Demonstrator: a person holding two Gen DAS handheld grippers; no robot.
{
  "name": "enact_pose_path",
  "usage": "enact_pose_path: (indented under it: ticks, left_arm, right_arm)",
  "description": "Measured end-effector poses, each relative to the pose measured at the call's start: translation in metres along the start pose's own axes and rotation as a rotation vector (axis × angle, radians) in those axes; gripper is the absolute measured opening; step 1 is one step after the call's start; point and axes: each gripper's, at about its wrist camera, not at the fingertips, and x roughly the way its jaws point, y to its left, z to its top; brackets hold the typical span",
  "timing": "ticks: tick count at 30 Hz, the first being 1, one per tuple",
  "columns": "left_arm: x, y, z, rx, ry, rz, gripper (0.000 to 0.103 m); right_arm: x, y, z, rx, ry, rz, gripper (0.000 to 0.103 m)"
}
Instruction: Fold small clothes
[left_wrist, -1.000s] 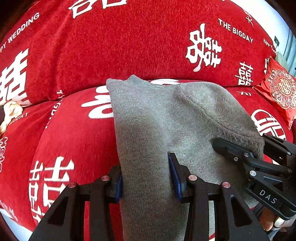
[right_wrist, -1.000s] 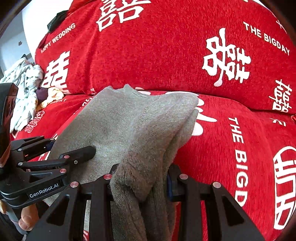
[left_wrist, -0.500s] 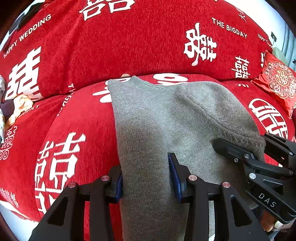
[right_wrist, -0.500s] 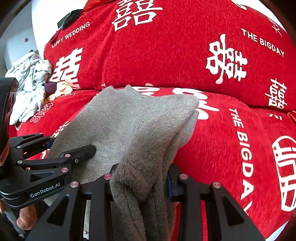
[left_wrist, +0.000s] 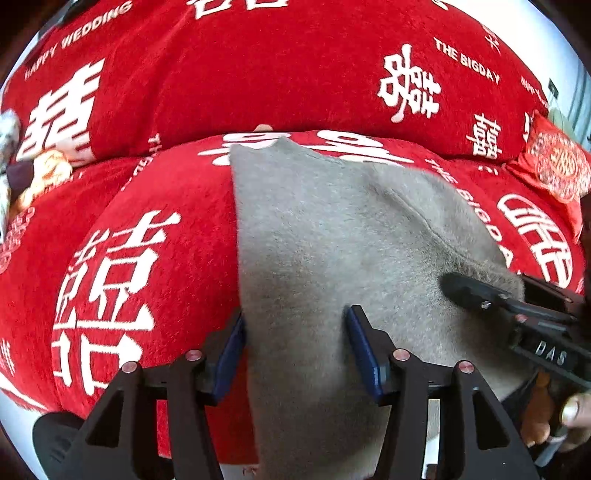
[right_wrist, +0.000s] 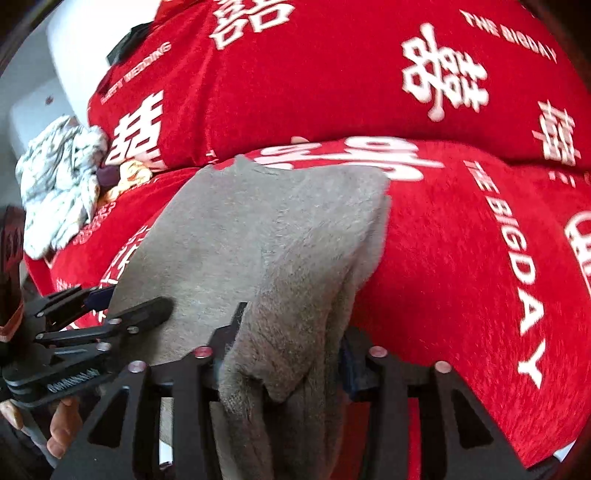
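Observation:
A grey knitted garment (left_wrist: 332, 236) lies on the red sofa seat, its near end hanging over the front edge. My left gripper (left_wrist: 295, 343) is shut on its left near edge; the cloth runs between the blue pads. My right gripper (right_wrist: 288, 350) is shut on the bunched right edge of the same garment (right_wrist: 266, 229). Each gripper shows in the other's view: the right gripper (left_wrist: 517, 314) at right, the left gripper (right_wrist: 92, 325) at lower left.
The red sofa (left_wrist: 147, 229) with white characters fills both views, backrest (right_wrist: 332, 81) behind. A red cushion (left_wrist: 557, 166) lies at far right. A pile of white patterned clothes (right_wrist: 59, 177) sits at the sofa's left end.
Both grippers have pulled back toward the sofa's front edge and risen, dragging the grey garment toward me. More of the seat and its front edge shows.

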Motion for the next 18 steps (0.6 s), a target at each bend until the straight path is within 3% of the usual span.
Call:
enact_pose_path:
  ticks: [4,6,10,12,14,16,18]
  left_arm:
    - [-0.017,0.014,0.015,-0.056,-0.032,-0.032,0.056]
    - [-0.014,0.010,0.030,-0.047,-0.018,-0.040,0.056]
    - [0.025,0.001,0.058,-0.021,0.085,0.006,0.056]
    - [0.051,0.005,0.069,-0.039,0.146,0.060,0.056]
    - [0.071,0.012,0.076,-0.053,0.197,0.043,0.057]
    - [0.080,0.018,0.079,-0.079,0.211,0.057,0.081]
    - [0.083,0.022,0.079,-0.081,0.211,0.055,0.082]
  right_arm:
    - [-0.039,-0.003,0.004,-0.004,-0.133,0.008,0.052]
    - [-0.045,0.007,0.010,-0.053,-0.145,0.052,0.059]
    - [-0.018,0.026,0.019,-0.147,-0.049,0.155,0.059]
    - [0.005,0.019,0.022,-0.105,0.017,0.155,0.059]
    - [0.021,0.005,0.021,-0.049,0.062,0.170,0.059]
    - [0.026,-0.005,0.018,-0.037,0.051,0.174,0.058]
    - [0.024,-0.005,0.017,-0.042,0.045,0.176,0.058]
